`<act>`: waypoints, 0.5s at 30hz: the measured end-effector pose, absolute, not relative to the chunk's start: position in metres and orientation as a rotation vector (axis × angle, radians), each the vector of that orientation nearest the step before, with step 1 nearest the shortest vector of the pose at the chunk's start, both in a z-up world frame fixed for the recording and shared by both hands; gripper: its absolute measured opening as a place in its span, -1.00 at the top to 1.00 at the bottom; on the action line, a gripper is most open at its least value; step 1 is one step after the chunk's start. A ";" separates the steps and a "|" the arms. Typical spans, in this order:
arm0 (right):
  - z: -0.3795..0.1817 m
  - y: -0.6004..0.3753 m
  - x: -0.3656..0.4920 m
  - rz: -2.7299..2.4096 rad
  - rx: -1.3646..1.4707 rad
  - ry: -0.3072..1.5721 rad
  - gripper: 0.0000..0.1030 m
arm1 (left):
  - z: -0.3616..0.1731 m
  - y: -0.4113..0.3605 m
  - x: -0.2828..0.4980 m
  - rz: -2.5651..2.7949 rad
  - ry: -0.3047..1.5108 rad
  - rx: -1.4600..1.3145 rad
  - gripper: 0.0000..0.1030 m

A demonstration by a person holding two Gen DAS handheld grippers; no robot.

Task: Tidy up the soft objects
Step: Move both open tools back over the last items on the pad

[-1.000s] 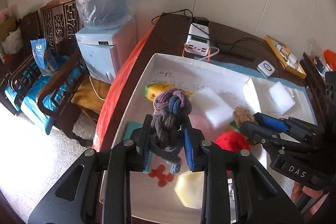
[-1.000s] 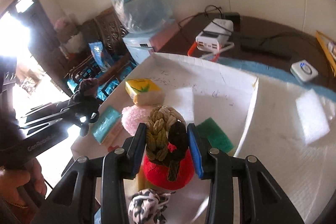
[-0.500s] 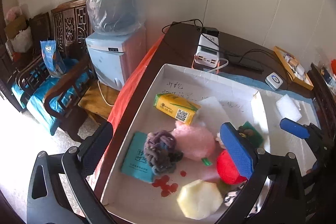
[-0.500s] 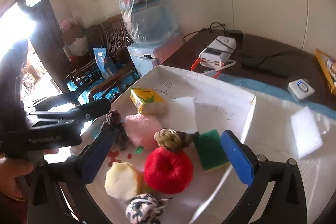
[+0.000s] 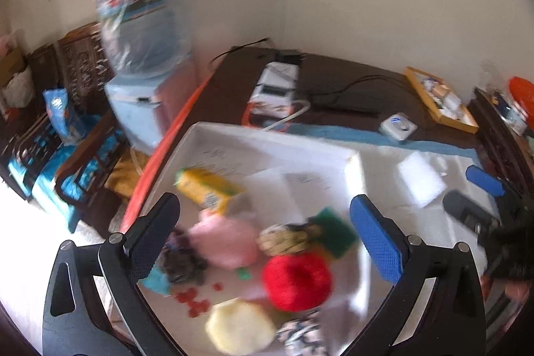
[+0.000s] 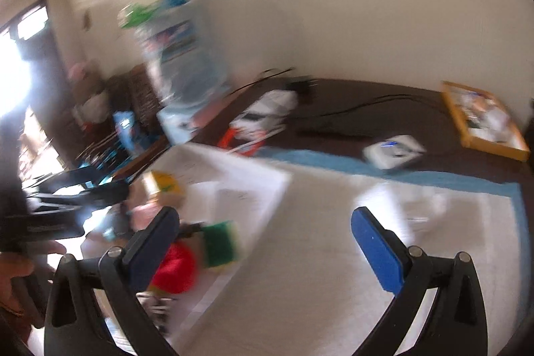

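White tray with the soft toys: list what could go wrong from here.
1. The red ball lies against the low divider of the white tray; a nudge may roll it out.
2. Both views are smeared by motion, so aiming the open left claw or right claw now is unreliable.
3. The tan rope knot overlaps the green sponge; a grab might take both.

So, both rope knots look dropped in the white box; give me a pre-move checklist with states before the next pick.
1. left gripper open with nothing between the pads: ok.
2. right gripper open and empty: ok.
3. tan rope knot lying in the white box: ok.
4. purple rope knot lying in the box, beside the pink puff: ok.
5. Next soft object to pick, white sponge outside the box: cannot tell.
6. Picture sharpness for aiming: not ok, both views are blurred.
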State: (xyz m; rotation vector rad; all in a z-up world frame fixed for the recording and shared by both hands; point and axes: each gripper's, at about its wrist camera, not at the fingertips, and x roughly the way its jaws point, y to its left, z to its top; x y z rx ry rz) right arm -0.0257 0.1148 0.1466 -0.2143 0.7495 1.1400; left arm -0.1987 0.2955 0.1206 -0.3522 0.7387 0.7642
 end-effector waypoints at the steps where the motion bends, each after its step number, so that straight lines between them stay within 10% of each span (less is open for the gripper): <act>1: 0.148 0.106 -0.014 1.112 -0.206 0.746 -1.00 | 0.122 0.293 -0.194 0.754 0.738 -0.348 -1.00; 15: 0.090 0.022 0.117 0.783 -0.243 0.878 -1.00 | 0.109 0.228 -0.068 0.395 0.824 -0.326 -1.00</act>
